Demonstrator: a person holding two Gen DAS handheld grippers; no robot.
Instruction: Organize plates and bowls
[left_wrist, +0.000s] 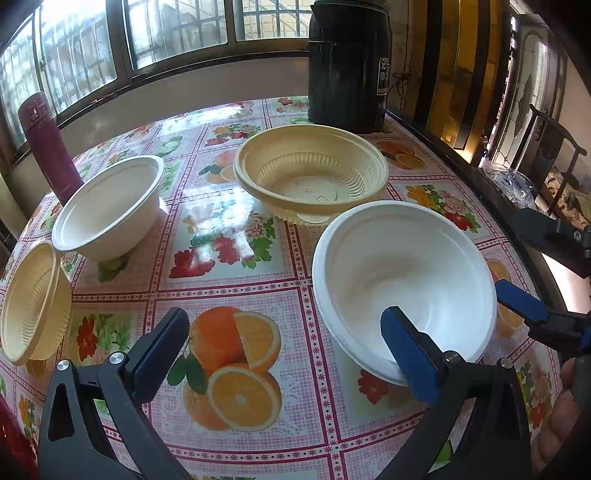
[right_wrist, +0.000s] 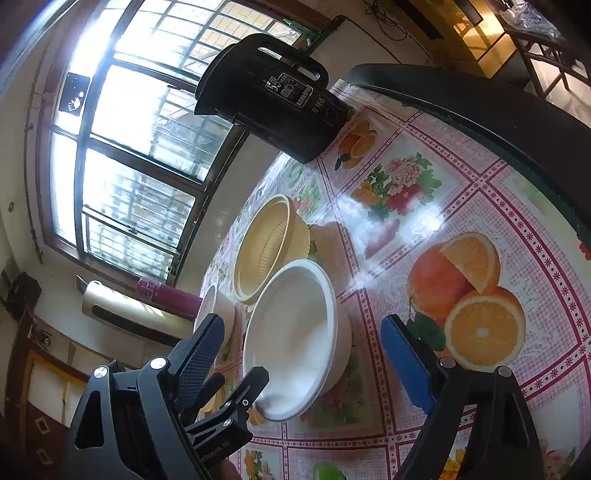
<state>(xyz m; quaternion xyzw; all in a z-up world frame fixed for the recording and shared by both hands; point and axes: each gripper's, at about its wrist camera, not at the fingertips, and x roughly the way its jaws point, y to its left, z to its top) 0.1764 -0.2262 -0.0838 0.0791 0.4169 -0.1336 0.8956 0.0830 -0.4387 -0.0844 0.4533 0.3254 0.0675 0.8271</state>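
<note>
Two open tools (left_wrist: 284, 345) (right_wrist: 303, 363) flank white bowl's (left_wrist: 402, 280) rim.

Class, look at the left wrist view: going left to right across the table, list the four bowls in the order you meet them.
Cream ribbed bowl at the left edge → white bowl near the maroon bottle → cream ribbed bowl in the middle → large white bowl on the right.

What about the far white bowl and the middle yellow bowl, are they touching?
Apart. The left wrist view shows a strip of flowery tablecloth between the far white bowl and the middle yellow bowl.
</note>
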